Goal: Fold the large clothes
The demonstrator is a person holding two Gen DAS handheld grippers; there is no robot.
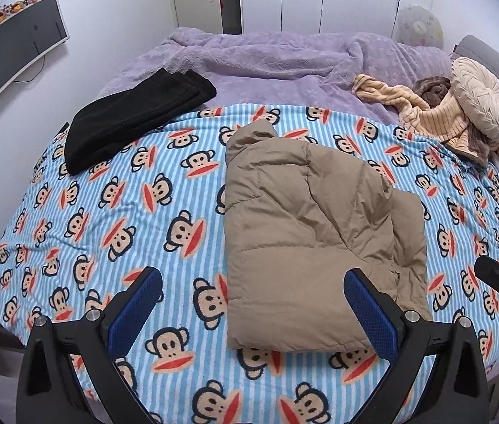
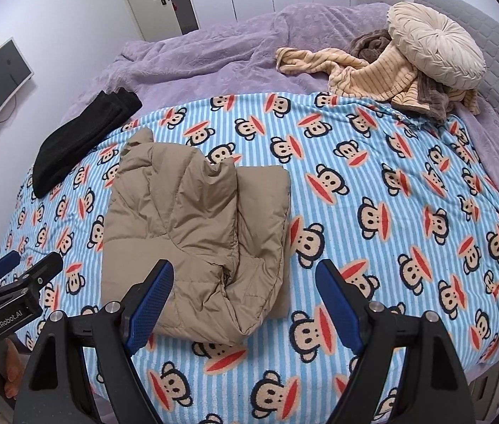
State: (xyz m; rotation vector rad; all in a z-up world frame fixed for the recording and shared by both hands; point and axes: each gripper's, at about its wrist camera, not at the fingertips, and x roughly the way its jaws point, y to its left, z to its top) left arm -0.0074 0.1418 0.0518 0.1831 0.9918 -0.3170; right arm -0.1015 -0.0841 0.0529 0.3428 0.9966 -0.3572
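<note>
The tan puffer jacket (image 1: 306,233) lies in the middle of the monkey-print blanket (image 1: 115,190), already doubled over itself into a thick, roughly rectangular bundle, with a collar or sleeve end poking up at its far edge and a loose flap bulging at the near right corner. Both grippers hang above the near edge of the bed, empty. The left gripper (image 1: 253,304) has its blue-padded fingers spread wide, one on each side of the bundle's near end and clear of the fabric. The right gripper (image 2: 244,295) is likewise spread wide, holding nothing, over the jacket's near right corner.

Judging by the layout, the fold is near its end: what seems left is either one more fold or tidying the puffy flap, then setting the bundle aside. The next move calls for closing on a doubled edge low down, catching all layers at once, since the slick padded fabric will likely spring open or slide.

A folded black garment (image 1: 133,120) lies at the far left, straddling the blanket's edge and the purple bedspread (image 1: 285,60). A heap of striped beige clothing (image 2: 369,70) sits at the far right under a round cream cushion (image 2: 436,53), well apart from the jacket. Nothing stands between the grippers and the jacket
</note>
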